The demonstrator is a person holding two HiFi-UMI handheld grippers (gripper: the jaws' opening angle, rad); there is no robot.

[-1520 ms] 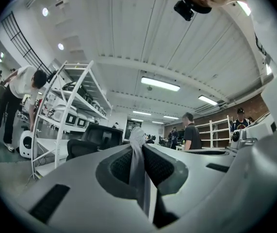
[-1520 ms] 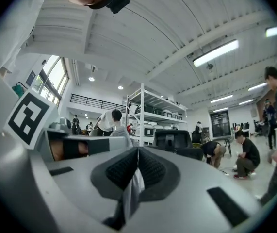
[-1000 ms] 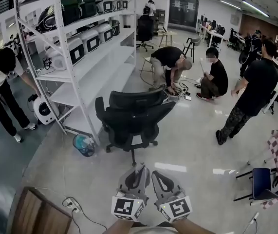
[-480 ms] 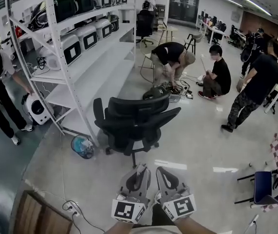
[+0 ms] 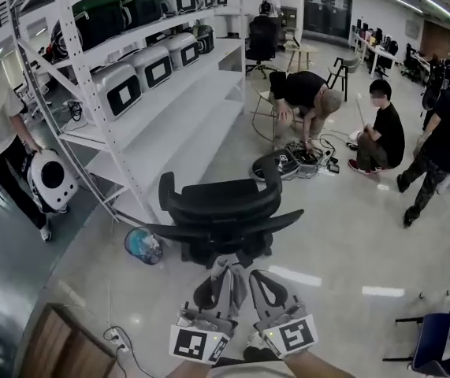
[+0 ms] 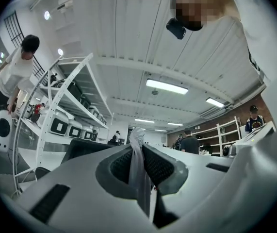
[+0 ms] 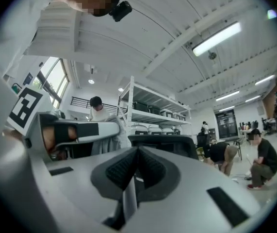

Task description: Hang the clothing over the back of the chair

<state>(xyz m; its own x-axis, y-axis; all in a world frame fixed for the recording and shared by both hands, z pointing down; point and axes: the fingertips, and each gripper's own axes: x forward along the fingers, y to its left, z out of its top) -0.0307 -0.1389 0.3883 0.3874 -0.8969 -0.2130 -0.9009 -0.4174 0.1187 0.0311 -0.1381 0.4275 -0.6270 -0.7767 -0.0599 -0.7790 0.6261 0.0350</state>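
Note:
The black office chair [image 5: 221, 207] stands on the pale floor just beyond my two grippers, its backrest toward me. My left gripper [image 5: 226, 268] is shut on a thin fold of grey clothing [image 6: 137, 142], which sticks up between its pads. Close beside it, my right gripper [image 5: 254, 276] is shut too, with a pale strip of the clothing [image 7: 128, 200] pinched low between its jaws. In the right gripper view, more grey cloth [image 7: 106, 142] hangs by the left gripper [image 7: 75, 130], and the chair [image 7: 162, 142] fills the space ahead. Most of the garment is hidden under the grippers.
A tall white shelf rack [image 5: 154, 93] with cased devices runs along the left. A teal bin [image 5: 142, 244] sits by the chair's left side. A power strip with cable [image 5: 114, 337] lies near a wooden board [image 5: 51, 345]. People [image 5: 303, 101] crouch and stand beyond the chair.
Both grippers, still side by side and shut, have moved forward. The chair now sits much closer, right in front of their tips.

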